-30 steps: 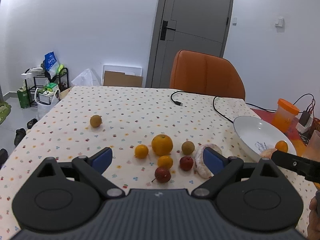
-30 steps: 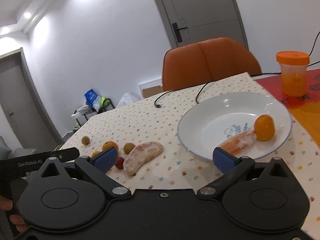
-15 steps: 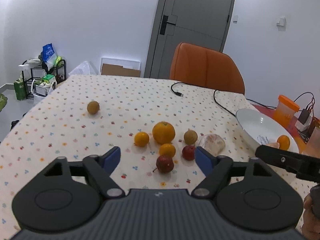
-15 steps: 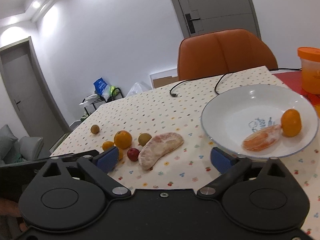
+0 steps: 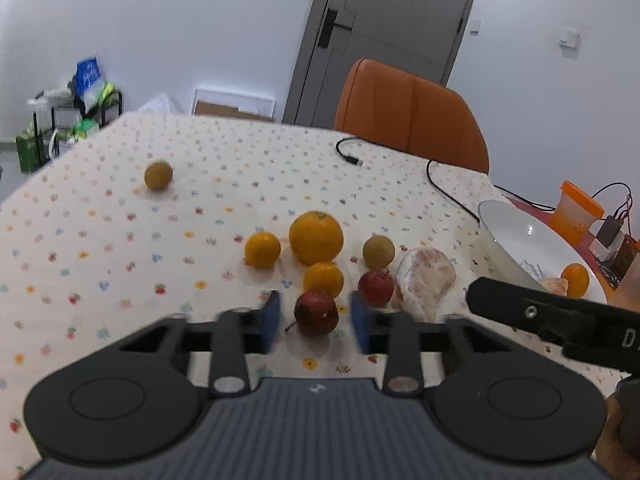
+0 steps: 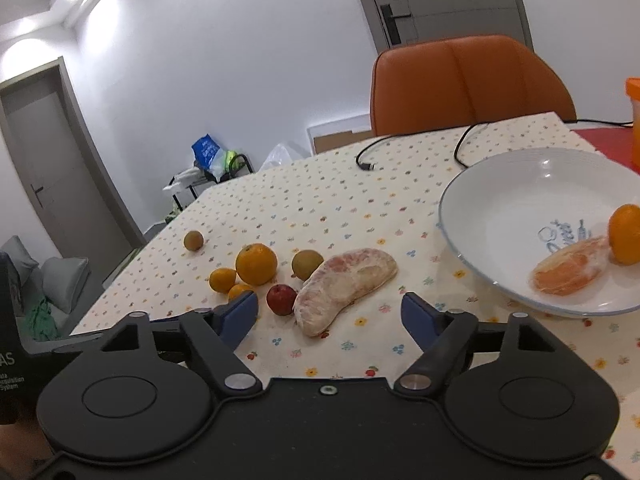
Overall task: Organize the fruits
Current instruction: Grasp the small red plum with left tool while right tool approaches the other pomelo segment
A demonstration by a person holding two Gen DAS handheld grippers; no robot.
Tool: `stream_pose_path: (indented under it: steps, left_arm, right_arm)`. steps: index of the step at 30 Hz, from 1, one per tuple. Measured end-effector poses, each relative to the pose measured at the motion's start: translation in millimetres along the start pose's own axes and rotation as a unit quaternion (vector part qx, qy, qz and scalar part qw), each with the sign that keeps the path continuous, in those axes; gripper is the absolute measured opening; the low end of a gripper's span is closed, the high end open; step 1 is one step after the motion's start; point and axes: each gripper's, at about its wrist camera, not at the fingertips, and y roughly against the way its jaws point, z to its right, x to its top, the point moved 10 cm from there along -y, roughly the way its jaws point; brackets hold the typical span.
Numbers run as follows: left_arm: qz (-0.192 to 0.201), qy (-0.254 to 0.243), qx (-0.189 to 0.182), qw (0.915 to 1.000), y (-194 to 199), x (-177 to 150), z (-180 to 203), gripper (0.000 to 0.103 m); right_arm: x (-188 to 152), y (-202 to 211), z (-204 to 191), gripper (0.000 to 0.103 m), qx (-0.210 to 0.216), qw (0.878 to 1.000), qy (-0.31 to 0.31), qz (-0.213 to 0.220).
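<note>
Landmark: white plate point(image 6: 500, 200) on the table point(image 5: 224, 168).

Risks, judged:
- Pomelo segment point(image 6: 344, 286), left of the plate, is large and soft; the right tongs point(image 6: 330, 316), jaws wide apart and empty, may crush it or let it slip.
- Big orange point(image 5: 316, 237), farther left of the plate, sits near the small fruits; a nudge could roll them.
- Dark red fruit point(image 5: 316, 312) lies between the pads of the left tongs point(image 5: 316, 322), jaws partly apart, not yet touching. Closing off-centre could squirt it out toward the red fruit point(image 5: 376, 288) beside it.
</note>
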Motion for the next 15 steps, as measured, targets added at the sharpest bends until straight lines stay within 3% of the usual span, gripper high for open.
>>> stream_pose_path:
  steps: [5,15]
  left_arm:
    - [0.008,0.021,-0.002,0.9998,3,1,-7,0.022]
    - [0.025,0.06,0.016,0.9978,21,6,-30,0.022]
  right_arm:
    - [-6,-17,-3,0.062,-0.001,1.0,0.003,-0.023]
    - [-9,-38,-12,0.055,-0.021,0.999,0.029,-0.028]
